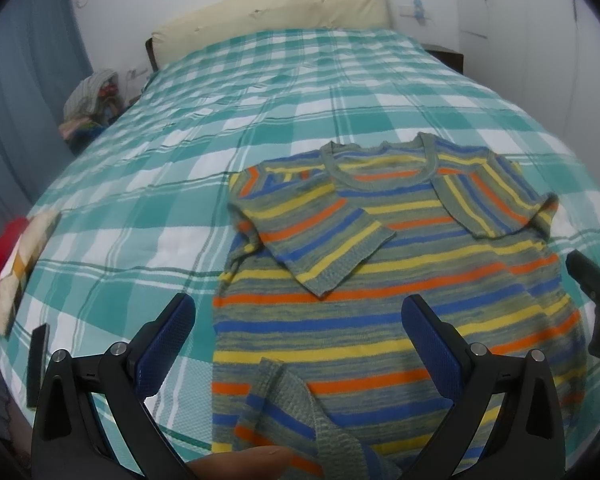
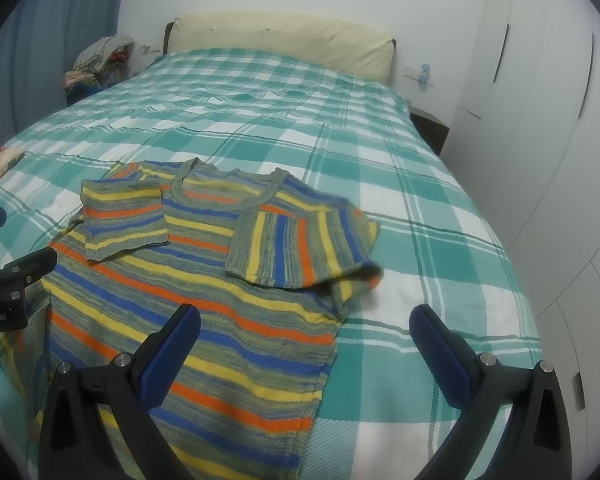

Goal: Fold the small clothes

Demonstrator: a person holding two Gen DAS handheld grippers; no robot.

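Observation:
A small striped knit sweater (image 1: 400,280), in orange, yellow, blue and grey-green, lies flat on the bed with both short sleeves folded in over the chest. Its near left hem corner (image 1: 300,404) is turned up. It also shows in the right wrist view (image 2: 204,300). My left gripper (image 1: 298,320) is open and empty, held above the sweater's lower left part. My right gripper (image 2: 304,332) is open and empty above the sweater's lower right edge. The right gripper's body shows at the right edge of the left wrist view (image 1: 596,304).
The bed (image 2: 420,208) has a teal and white checked cover and a cream headboard (image 2: 284,36). Folded clothes, red and patterned, lie at the bed's left edge (image 1: 16,264). A pile of clothes (image 1: 92,100) sits beside the bed at the far left. White wardrobe doors (image 2: 540,80) stand right.

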